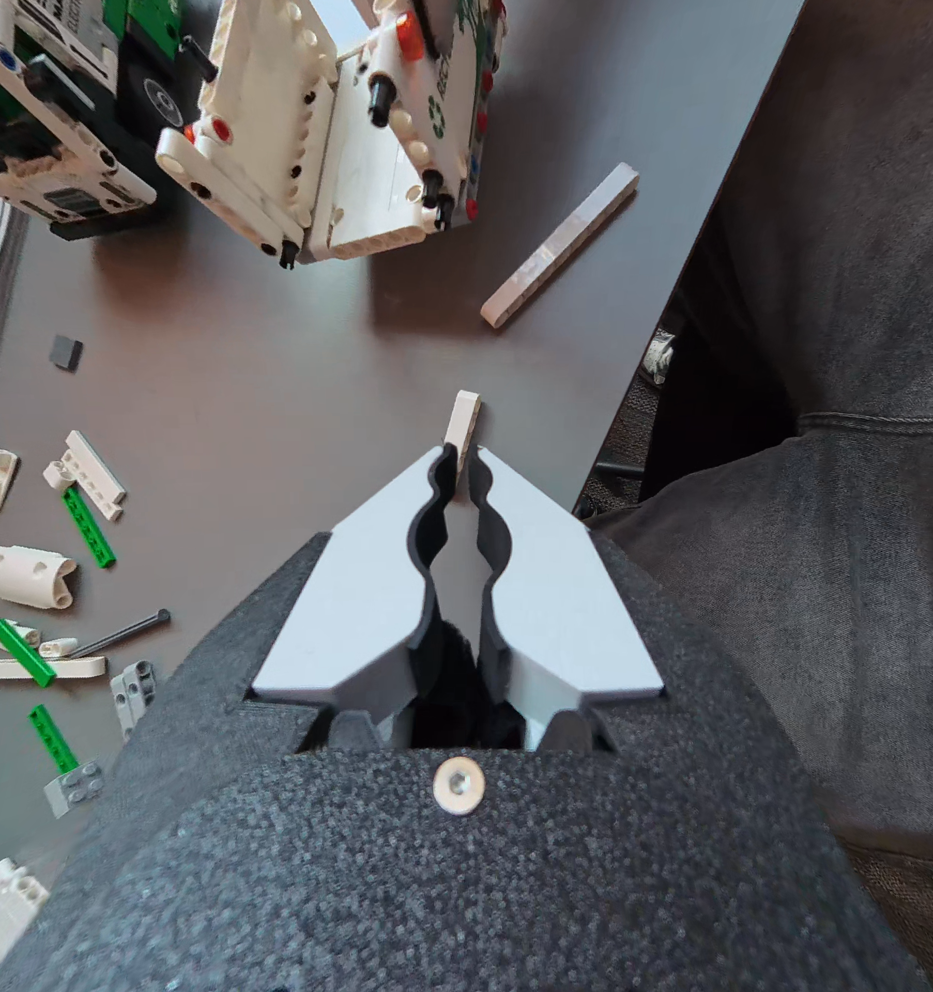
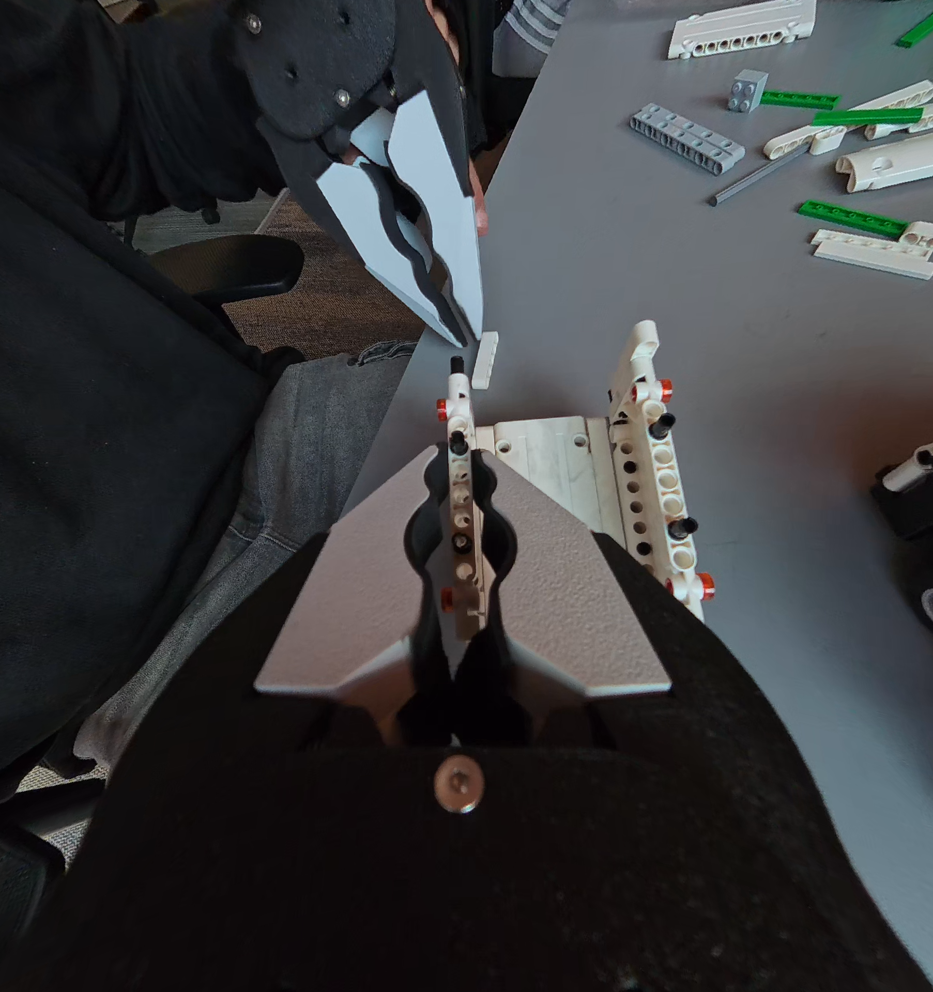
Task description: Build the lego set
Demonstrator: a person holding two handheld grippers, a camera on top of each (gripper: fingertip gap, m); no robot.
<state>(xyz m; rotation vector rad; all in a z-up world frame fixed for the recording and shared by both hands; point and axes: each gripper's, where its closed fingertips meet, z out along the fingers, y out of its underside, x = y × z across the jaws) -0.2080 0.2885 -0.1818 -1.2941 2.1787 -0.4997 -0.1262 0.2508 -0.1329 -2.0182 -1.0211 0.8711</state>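
long white beam (image 1: pixel 561 244) beside white box frame (image 1: pixel 346 161), left wrist view only

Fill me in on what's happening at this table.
A person works two handheld grippers over a grey table strewn with building-toy parts. The left gripper pinches a small white beam near the table edge. The right gripper clamps one side wall of a white open frame standing on the table.

Each gripper (image 1: pixel 461 456) has a speckled black, grainy body with one silver countersunk screw (image 1: pixel 458 786) behind its two pale grey wedge-shaped fingers (image 1: pixel 367 580), these lined with wavy black pads, while the person wears grey denim trousers (image 1: pixel 829 537) and a black top (image 2: pixel 77 429).
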